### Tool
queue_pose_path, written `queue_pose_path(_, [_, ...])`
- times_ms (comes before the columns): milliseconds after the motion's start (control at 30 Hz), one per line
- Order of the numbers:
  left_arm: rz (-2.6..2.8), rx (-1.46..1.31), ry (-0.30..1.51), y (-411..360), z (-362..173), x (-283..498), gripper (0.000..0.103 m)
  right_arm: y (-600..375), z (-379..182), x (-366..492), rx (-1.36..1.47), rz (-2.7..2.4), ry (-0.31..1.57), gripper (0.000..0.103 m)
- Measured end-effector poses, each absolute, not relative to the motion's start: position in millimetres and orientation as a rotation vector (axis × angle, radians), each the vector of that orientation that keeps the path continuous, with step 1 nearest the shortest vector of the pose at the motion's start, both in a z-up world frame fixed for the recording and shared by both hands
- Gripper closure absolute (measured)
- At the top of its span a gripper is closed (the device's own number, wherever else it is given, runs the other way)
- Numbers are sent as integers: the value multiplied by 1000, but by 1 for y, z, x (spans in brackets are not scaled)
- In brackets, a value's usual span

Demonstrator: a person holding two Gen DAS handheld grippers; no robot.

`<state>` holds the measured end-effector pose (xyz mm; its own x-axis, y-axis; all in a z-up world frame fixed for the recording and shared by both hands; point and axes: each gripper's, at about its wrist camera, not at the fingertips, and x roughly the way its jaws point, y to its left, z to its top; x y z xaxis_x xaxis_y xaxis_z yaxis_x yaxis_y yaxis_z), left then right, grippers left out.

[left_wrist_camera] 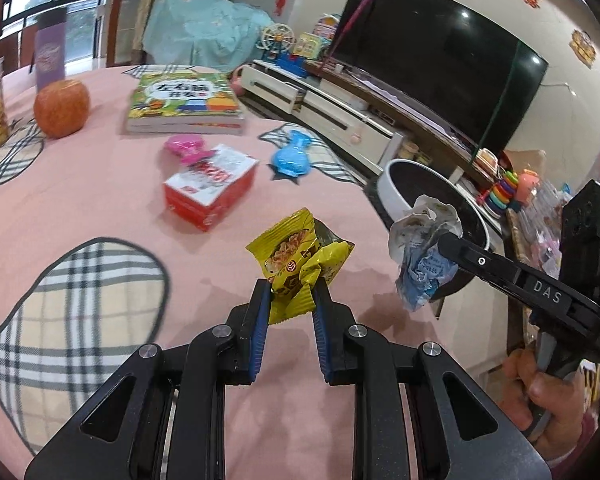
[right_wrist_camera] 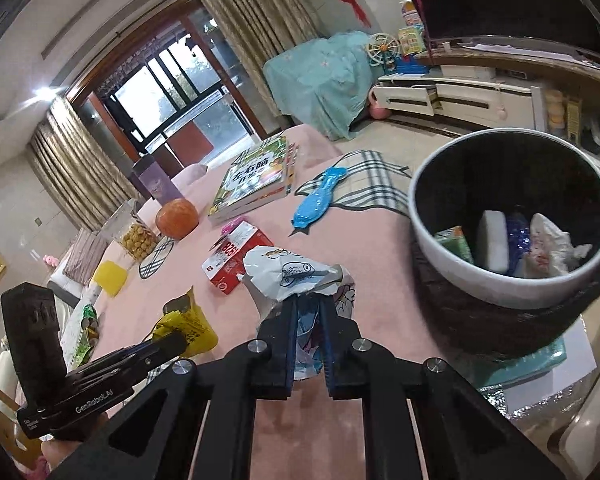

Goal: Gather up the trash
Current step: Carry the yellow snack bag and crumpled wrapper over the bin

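Clearance over the pink tablecloth and at the bin mouth

In the left wrist view, bare pink tablecloth [left_wrist_camera: 100,200] lies open at centre-left and lower centre; obstacles stand in the upper half: red-and-white cardboard box [left_wrist_camera: 210,188], pink plastic toy [left_wrist_camera: 186,148], blue plastic toy [left_wrist_camera: 290,158], green picture book [left_wrist_camera: 186,104], orange round fruit [left_wrist_camera: 62,108]. In the right wrist view, the round white-rimmed black waste bin [right_wrist_camera: 512,284] stands at right, beside the table edge, its mouth unobstructed from above; discarded items lie in its bottom. The strip of cloth between the red box and the bin is open.
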<state>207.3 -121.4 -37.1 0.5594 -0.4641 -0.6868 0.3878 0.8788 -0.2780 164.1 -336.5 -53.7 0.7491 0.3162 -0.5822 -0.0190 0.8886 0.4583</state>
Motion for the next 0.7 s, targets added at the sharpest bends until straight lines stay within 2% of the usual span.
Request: queue_pose_path(700, [-600,32,790,-207,-13,195,83,-392,-36,131,485,108,629,92])
